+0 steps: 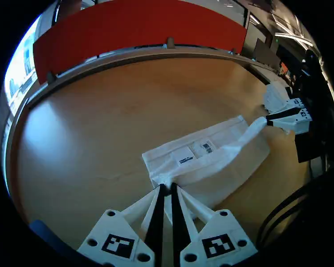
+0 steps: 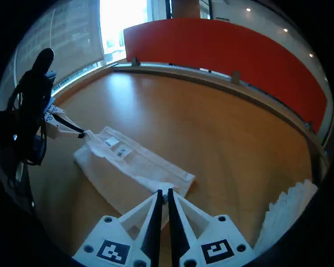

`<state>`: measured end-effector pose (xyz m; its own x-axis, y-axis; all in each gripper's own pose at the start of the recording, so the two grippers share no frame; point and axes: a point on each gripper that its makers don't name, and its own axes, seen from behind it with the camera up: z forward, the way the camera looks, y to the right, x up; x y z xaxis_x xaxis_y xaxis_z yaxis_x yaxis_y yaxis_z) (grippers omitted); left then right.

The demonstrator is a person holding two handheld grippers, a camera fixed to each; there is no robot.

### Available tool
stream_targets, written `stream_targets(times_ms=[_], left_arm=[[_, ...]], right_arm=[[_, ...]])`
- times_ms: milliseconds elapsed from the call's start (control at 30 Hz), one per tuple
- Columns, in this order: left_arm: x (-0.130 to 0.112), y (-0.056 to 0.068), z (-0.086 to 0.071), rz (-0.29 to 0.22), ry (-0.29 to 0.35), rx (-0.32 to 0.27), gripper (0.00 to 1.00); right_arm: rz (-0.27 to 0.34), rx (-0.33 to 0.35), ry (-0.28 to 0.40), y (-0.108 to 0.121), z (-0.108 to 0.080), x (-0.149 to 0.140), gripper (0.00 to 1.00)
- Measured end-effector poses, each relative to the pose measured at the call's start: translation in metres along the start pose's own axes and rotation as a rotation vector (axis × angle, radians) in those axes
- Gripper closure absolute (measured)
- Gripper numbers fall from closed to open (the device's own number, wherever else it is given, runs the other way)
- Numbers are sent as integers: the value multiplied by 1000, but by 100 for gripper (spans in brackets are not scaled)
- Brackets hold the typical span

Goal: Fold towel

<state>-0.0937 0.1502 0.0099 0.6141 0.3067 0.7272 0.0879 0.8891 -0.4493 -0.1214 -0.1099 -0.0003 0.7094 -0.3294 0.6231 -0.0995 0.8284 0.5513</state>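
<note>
A white towel lies on the wooden table, folded lengthwise into a long band, with two small labels on its upper layer. My left gripper is shut on the near corner of the towel, a strip of cloth pinched between its black fingers. My right gripper is seen farther off, pinching the opposite corner, lifted a little off the table. In the right gripper view the towel stretches from my right gripper, shut on its near corner, to my left gripper at the far end.
An orange partition stands behind the table's curved far edge. A stack of white folded cloths lies at the right of the right gripper view. Dark cables and a person's dark sleeve are near the left gripper. Bare wood surrounds the towel.
</note>
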Motion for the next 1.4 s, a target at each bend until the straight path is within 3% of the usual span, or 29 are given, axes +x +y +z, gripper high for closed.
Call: stream_targets(times_ms=[233, 433, 633, 700, 933, 1033, 1100, 1267, 1400], left_arm=[[5, -9, 11, -16, 5, 26, 87], [10, -15, 18, -30, 16, 48, 75], [11, -21, 21, -27, 19, 67, 73], [12, -21, 21, -25, 21, 71, 71], [11, -23, 18, -30, 20, 80, 38], [10, -23, 16, -43, 19, 79, 28], [9, -24, 15, -54, 21, 82, 15], [7, -25, 13, -64, 23, 86, 12], [8, -24, 12, -54, 26, 89, 12]], right_arm=[[17, -14, -1, 6, 11, 1, 91], [29, -40, 6, 11, 19, 4, 91], [32, -56, 8, 15, 22, 5, 87], [35, -65, 12, 17, 23, 5, 82], [37, -90, 16, 24, 22, 6, 58], [36, -92, 21, 25, 21, 7, 43], [38, -94, 23, 25, 20, 7, 32], [43, -91, 27, 23, 17, 7, 19], [42, -89, 29, 21, 15, 7, 18]])
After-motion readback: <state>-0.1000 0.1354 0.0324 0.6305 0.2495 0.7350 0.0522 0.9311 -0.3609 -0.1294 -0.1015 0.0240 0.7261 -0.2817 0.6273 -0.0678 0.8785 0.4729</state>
